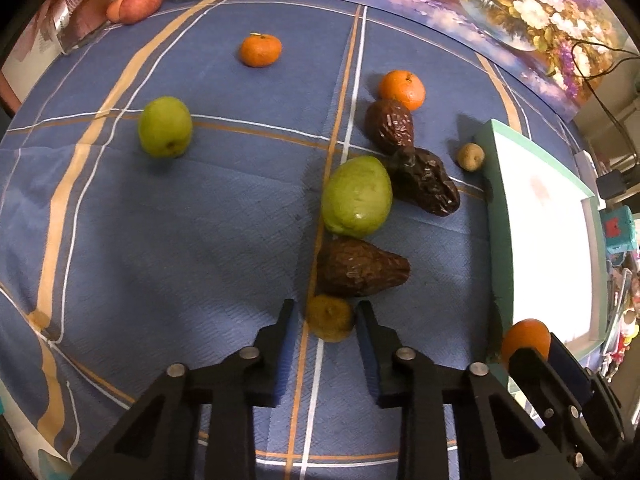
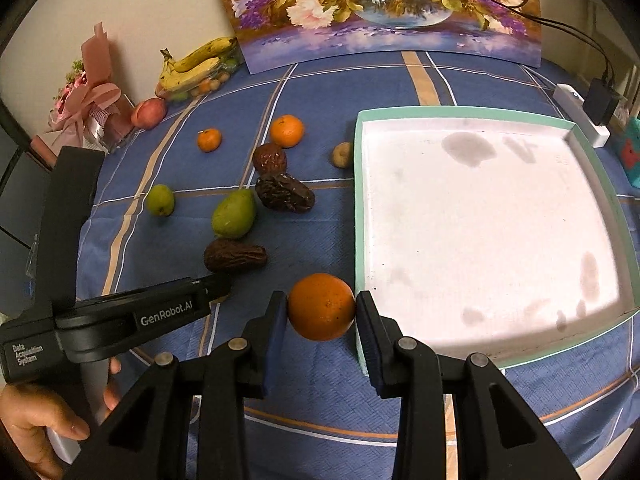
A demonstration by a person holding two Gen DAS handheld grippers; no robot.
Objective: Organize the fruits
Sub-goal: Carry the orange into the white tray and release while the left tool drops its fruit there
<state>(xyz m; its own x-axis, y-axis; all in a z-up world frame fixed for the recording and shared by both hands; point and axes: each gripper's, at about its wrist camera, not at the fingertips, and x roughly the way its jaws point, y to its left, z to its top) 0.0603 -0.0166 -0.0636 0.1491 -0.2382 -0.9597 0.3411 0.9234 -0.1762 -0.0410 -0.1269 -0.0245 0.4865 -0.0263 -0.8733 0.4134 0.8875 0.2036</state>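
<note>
Left wrist view
Left tongs [image 1: 326, 322]: spread, a finger on either side of a small brownish-yellow fruit [image 1: 330, 322] lying on the blue plaid cloth [image 1: 160, 240]; neither pad clearly touches it.
Just beyond that fruit: a dark wrinkled fruit [image 1: 360, 267], then a large green pear-like fruit [image 1: 357, 196] touching it on the far side.
Further back: two more wrinkled brown fruits [image 1: 426, 182], close together, with a tangerine [image 1: 402, 89] against the far one.
Off to the left: a round green fruit [image 1: 165, 126] on its own, and another tangerine [image 1: 260, 50] well apart behind it.
By the tray: a small tan fruit [image 1: 471, 156] just beside the mint-rimmed tray [image 1: 500, 208].
Lower right corner: the right tongs [image 1: 536, 344] holding an orange [image 1: 525, 336] near the tray's corner.

Right wrist view
Right tongs [image 2: 321, 307]: pinching the orange [image 2: 321, 306], both blue pads against its sides, just left of the tray's [image 2: 360, 240] near corner.
Tray: white floor with grey smudges, no fruit in it.
Left tongs [image 2: 208, 288]: come in from the left, tips near the dark wrinkled fruit [image 2: 234, 255]; their opening cannot be told from here.
Loose fruit: all on the cloth left of the tray.
Back edge: bananas [image 2: 196, 64] and a flower painting [image 2: 380, 4].
</note>
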